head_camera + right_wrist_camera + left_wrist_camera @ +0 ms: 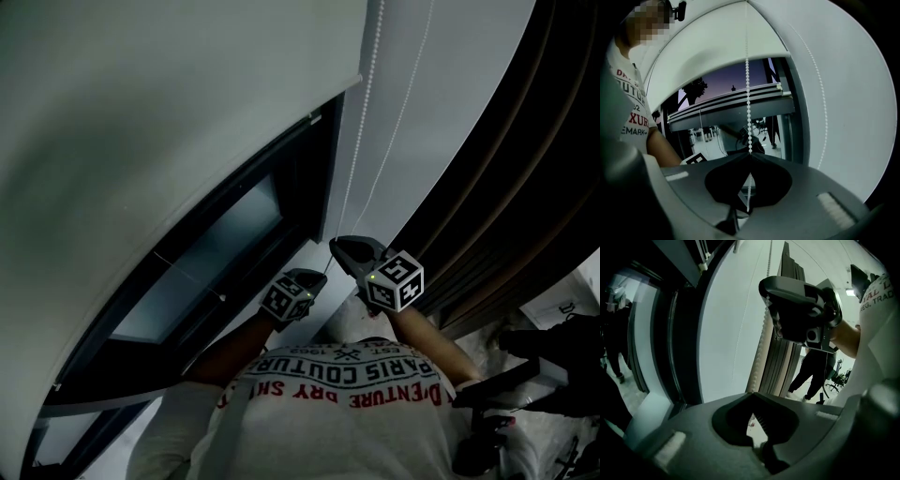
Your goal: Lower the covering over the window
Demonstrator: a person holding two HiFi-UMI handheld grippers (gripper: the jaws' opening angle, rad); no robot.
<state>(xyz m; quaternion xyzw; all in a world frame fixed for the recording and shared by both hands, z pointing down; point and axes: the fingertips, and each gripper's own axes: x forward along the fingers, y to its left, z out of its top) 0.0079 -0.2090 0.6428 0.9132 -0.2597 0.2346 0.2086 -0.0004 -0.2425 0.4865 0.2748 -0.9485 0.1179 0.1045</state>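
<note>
Left gripper point(752, 394) and right gripper point(749, 157) both clamped on the bead chain point(748, 103) beside the window frame point(323, 169) edge; blind point(141, 141) partway down. We fear a skewed pull will slip beads through the jaws.

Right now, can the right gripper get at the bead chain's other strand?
Probably yes: the other strand hangs free close by, with nothing between. But the right gripper is shut on the near strand, so it must let go first.

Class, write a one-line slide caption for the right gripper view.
Right gripper shut on the bead chain, roller blind partly lowered over the window.
</note>
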